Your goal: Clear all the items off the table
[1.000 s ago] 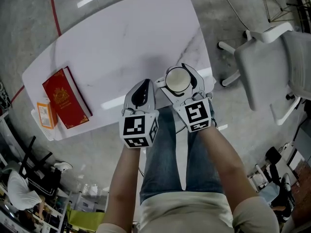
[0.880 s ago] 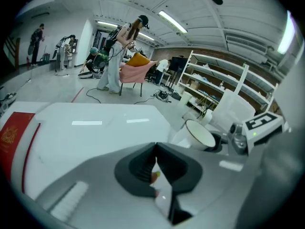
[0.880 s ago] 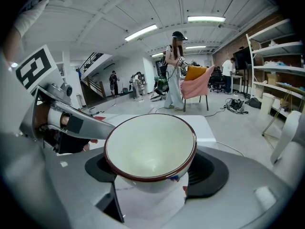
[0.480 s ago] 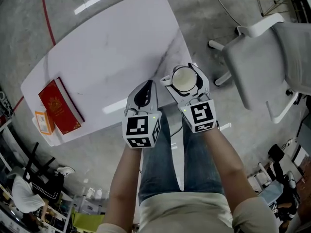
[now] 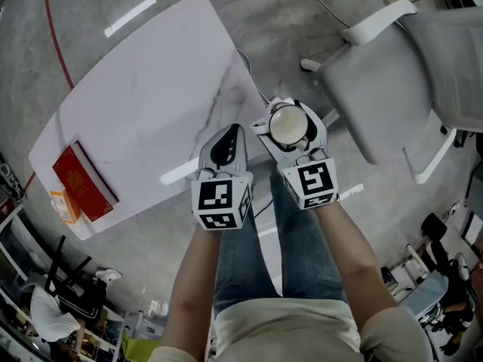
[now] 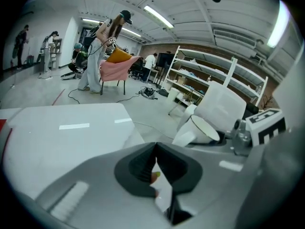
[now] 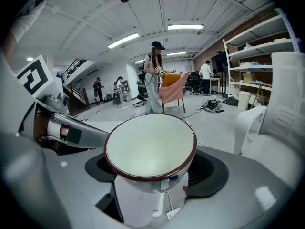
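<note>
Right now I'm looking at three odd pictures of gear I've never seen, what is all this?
A person holds a gripper tool in each hand. One picture looks down from a camera on their head; the other two come from cameras on the grippers. The right gripper clamps a white cup with a dark rim in its jaws. The left gripper has its jaws shut, seemingly on nothing. On the white table lie a red book and an orange box.

Both bare forearms [image 5: 195, 277] reach forward side by side, tilted down. Left gripper [image 5: 232, 132] sits just left of the white enamel cup with a dark rim [image 5: 287, 127], fingers pinched together. Right gripper [image 5: 289, 108] fingers clamp that cup.
</note>
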{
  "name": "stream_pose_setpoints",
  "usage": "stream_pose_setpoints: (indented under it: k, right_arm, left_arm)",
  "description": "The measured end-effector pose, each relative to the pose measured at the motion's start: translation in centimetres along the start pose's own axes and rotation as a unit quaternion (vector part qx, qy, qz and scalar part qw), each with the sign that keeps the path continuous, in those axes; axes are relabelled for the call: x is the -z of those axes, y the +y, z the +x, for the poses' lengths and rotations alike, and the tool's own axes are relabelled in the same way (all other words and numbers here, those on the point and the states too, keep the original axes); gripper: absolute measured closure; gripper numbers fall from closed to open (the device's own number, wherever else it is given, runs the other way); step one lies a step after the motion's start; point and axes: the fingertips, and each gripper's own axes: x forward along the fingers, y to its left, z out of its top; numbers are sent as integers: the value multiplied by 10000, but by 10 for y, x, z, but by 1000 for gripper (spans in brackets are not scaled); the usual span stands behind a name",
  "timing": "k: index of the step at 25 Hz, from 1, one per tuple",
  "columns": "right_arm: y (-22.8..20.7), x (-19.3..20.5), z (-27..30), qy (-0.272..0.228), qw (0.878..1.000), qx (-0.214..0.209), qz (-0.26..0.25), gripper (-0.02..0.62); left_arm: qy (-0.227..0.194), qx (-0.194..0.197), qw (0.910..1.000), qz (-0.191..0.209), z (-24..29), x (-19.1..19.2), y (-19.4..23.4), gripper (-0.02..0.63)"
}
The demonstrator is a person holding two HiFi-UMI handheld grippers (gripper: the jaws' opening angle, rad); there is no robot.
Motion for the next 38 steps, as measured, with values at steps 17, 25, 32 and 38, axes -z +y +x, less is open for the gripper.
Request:
stream_pose_setpoints:
  k: [17, 25, 32, 38]
  right_arm:
    - [-145, 7, -57, -96, 9982, 520, 271, 196]
    - [-205, 18, -82, -168, 9964, 729, 387, 196]
    - [-257, 31, -105, -191, 9941, 945, 486, 196]
    - [-293, 44, -121, -215, 9910, 1137, 667, 196]
  left_arm:
    - [223, 447, 9983, 307, 78, -17, -130, 597]
    - [302, 607, 9969, 396, 114, -15, -185, 596]
    - [372, 704, 9959, 432, 140, -11, -227, 596]
    - [443, 808, 9944, 526, 160, -9, -258, 597]
